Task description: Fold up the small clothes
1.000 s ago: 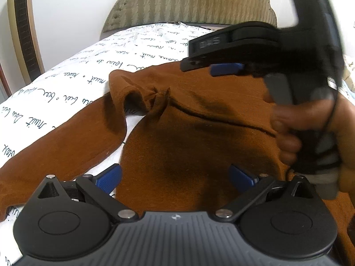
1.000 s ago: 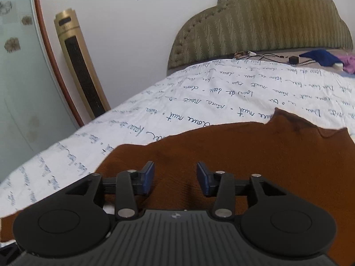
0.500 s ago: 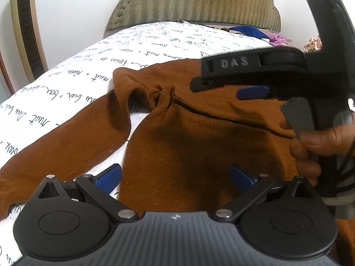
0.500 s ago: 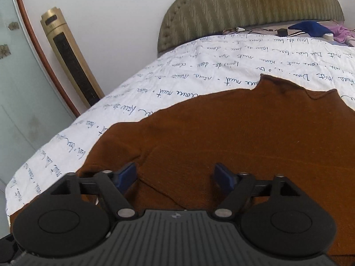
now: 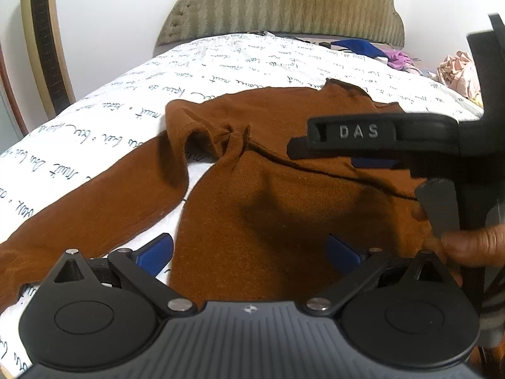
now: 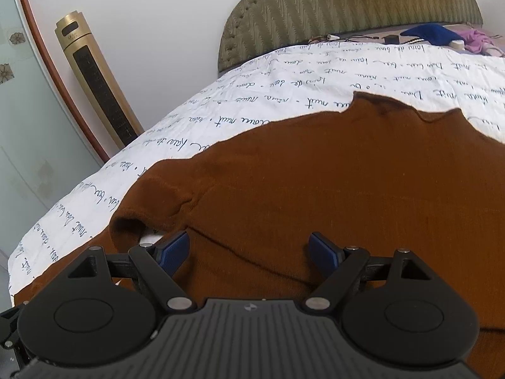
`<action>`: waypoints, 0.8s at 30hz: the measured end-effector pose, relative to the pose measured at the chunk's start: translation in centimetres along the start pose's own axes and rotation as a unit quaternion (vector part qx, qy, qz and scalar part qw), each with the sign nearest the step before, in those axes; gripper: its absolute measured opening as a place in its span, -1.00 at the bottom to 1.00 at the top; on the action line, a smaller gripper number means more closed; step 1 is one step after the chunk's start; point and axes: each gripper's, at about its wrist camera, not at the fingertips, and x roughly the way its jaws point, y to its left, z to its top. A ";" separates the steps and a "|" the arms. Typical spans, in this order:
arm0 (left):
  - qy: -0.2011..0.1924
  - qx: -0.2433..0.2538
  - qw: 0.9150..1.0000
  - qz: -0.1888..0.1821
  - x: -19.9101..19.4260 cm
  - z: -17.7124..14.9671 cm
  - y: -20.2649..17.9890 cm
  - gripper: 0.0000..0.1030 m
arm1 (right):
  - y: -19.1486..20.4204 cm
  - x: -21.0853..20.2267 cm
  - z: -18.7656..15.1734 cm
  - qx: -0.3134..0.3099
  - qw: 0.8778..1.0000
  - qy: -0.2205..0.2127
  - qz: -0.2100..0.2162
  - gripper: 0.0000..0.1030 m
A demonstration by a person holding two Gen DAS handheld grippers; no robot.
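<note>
A brown long-sleeved sweater [image 5: 284,189] lies spread on the bed, collar at the far side, one sleeve [image 5: 94,208] stretched to the left with a bunched fold at the armpit. It also shows in the right wrist view [image 6: 331,189]. My left gripper [image 5: 249,252] is open just above the sweater's near part. My right gripper [image 6: 249,249] is open over the sweater near the armpit fold. The right gripper's body also shows at the right of the left wrist view [image 5: 378,139], held by a hand.
The bed has a white sheet with blue script [image 5: 221,66] and an olive padded headboard [image 5: 284,3]. A gold tower fan [image 6: 94,85] stands at the left by the wall. Blue, purple and pink clothes [image 5: 388,53] lie near the headboard.
My right gripper has opened wide and drawn back to the right over the sweater. My left gripper has stayed open and nearly still.
</note>
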 end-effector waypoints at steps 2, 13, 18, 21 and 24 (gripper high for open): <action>-0.006 -0.005 1.000 0.009 -0.5 0.0 0.3 1.00 | 0.2 -0.3 -0.3 0.000 1.000 -0.001 0.003 0.62; -0.006 -0.121 0.990 0.076 -4.5 -2.0 9.0 1.00 | 3.9 -2.5 -0.8 -0.077 0.997 -0.018 0.018 0.65; 0.008 -0.243 0.968 0.057 -5.8 -3.6 14.7 1.00 | 8.3 -2.6 -2.3 -0.190 0.981 -0.025 0.011 0.65; 0.004 -0.339 0.940 0.025 -6.3 -4.7 18.3 1.00 | 11.6 -2.4 -4.1 -0.294 0.955 -0.029 0.010 0.65; -0.006 -0.411 0.912 -0.001 -6.4 -5.6 20.9 1.00 | 14.6 -2.1 -6.1 -0.384 0.922 -0.043 0.015 0.65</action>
